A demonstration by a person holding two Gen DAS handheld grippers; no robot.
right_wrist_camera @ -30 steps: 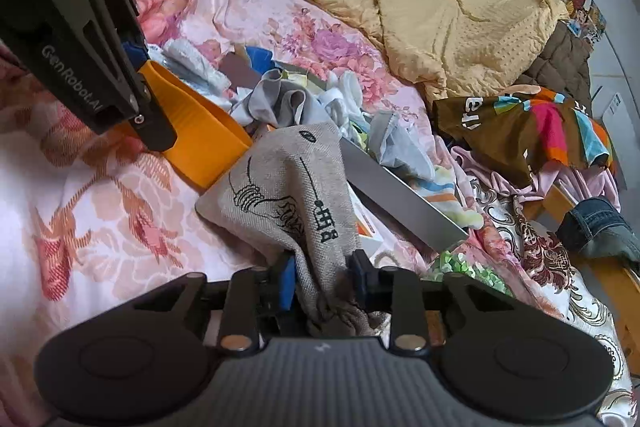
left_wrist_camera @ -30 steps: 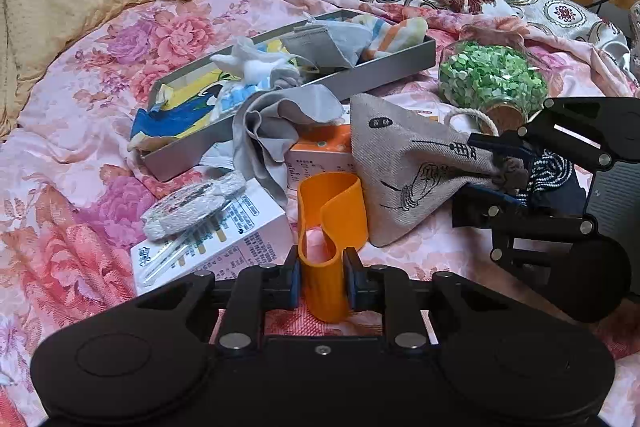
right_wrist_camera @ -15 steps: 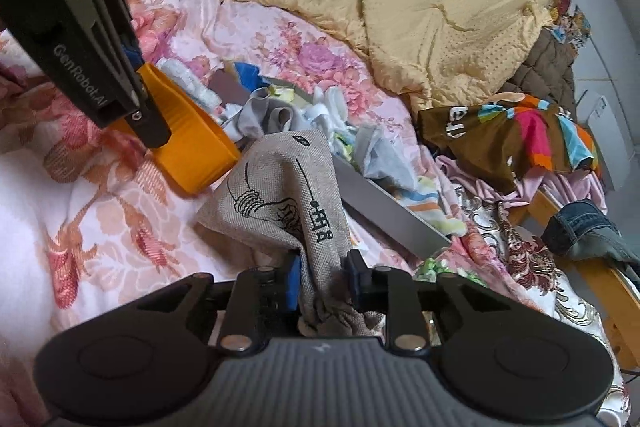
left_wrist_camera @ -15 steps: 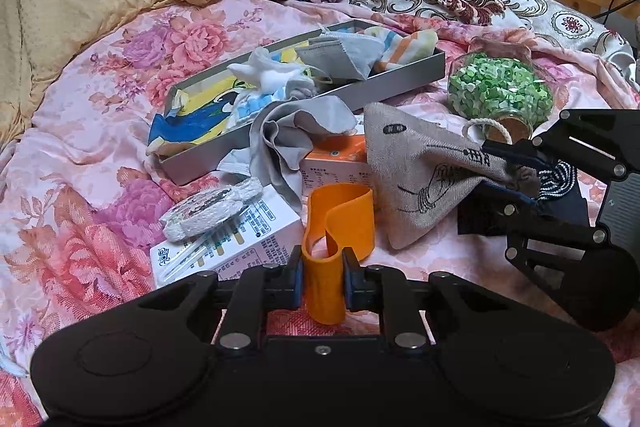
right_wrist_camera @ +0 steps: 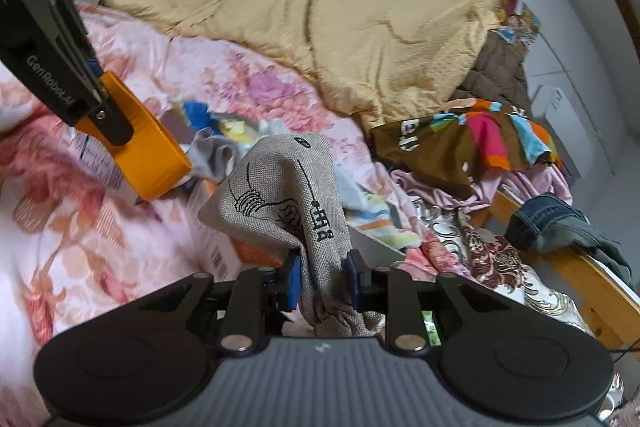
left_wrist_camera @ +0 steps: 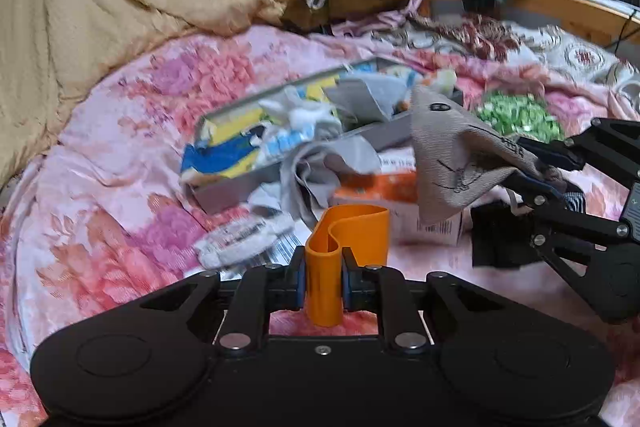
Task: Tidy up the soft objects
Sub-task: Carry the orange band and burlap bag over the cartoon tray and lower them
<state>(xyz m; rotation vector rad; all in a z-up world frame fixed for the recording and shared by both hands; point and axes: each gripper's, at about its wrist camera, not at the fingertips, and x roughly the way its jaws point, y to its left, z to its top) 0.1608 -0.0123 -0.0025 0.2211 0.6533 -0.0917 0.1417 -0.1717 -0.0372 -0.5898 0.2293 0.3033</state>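
A coarse linen pouch (right_wrist_camera: pixel 280 203) printed with black line art hangs clamped at its gathered neck in the right claw (right_wrist_camera: pixel 322 281), just in front of the grey tray (left_wrist_camera: pixel 240 183) of socks and rags on the floral bed (left_wrist_camera: pixel 120 147). Left of the tray's near end, the left claw (left_wrist_camera: pixel 323 281) pinches a folded orange rubber band (left_wrist_camera: pixel 352 231). Cartons (left_wrist_camera: pixel 400 207) crowd below; a tan quilt (right_wrist_camera: pixel 320 7) lies beyond.

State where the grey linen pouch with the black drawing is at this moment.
The linen pouch hangs gathered between the right gripper's pads, lifted over the orange-and-white carton. In the left wrist view it is right of centre, in front of the grey tray.
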